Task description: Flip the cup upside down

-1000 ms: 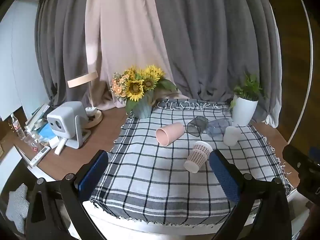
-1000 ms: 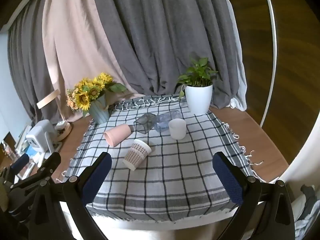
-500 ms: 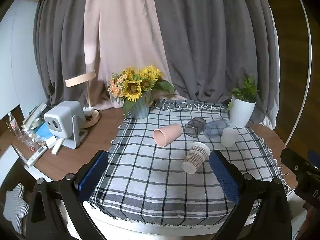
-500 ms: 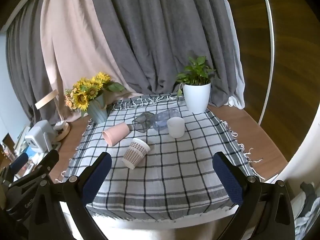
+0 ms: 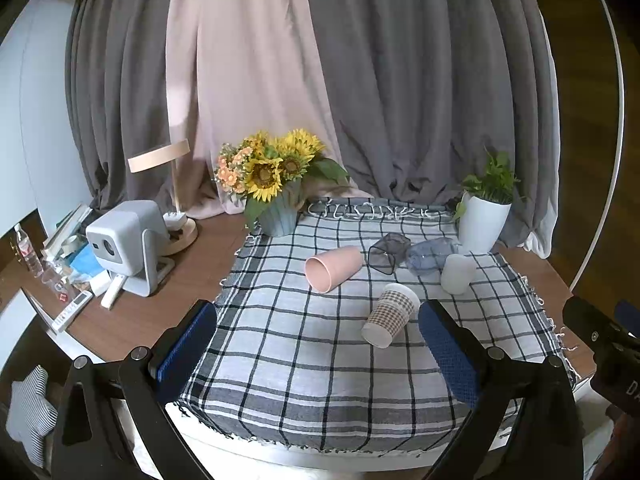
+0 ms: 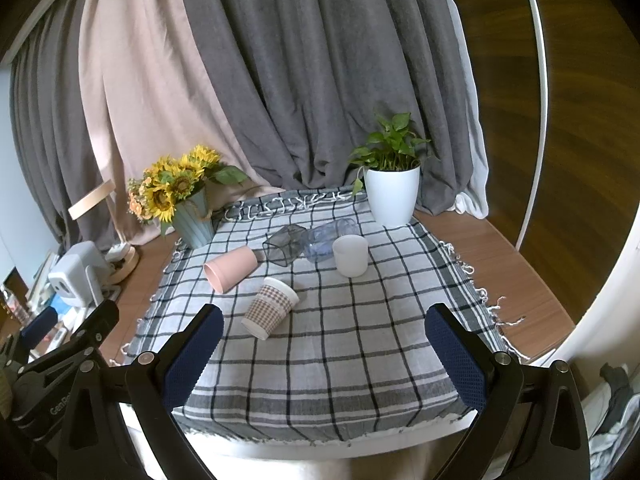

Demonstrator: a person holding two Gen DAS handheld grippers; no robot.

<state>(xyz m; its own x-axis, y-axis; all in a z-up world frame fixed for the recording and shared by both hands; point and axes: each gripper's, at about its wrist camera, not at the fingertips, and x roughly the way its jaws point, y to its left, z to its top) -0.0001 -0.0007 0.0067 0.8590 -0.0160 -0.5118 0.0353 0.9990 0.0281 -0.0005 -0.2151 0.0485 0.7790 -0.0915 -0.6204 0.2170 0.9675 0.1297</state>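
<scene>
five cups sit on a checked tablecloth (image 6: 320, 360) spread over a wooden table (image 6: 500, 264) before grey and pink curtains (image 6: 260, 80). a pink cup (image 6: 230, 268) lies on its side at the left, mouth turned toward the near left corner; just beside it to the right a dark smoky glass (image 6: 285, 243) and a clear bluish glass (image 6: 329, 237) also lie tipped over, touching or nearly touching each other. a white cup (image 6: 351, 256) stands upright, mouth up, just in front of the bluish glass. nearest the cameras, a paper cup with a brown check pattern (image 6: 270, 307) lies on its side, its white rim pointing away to the right and its base toward the near edge. the left gripper (image 5: 318, 352) hangs over the near edge of the cloth with its blue-padded fingers (image 5: 186, 350) spread wide, holding nothing; in the left wrist view the patterned cup lies just inside its right-hand pad. the right gripper (image 6: 324, 354) is likewise spread wide and empty above the near edge, the patterned cup ahead between its fingers and closer to the left one. a vase of sunflowers (image 6: 180, 196) stands at the cloth's far left corner, a potted plant in a white pot (image 6: 392, 194) at the far right. a small grey projector (image 5: 124, 246) and a wooden lamp (image 5: 168, 184) sit on the bare wood at the left.
</scene>
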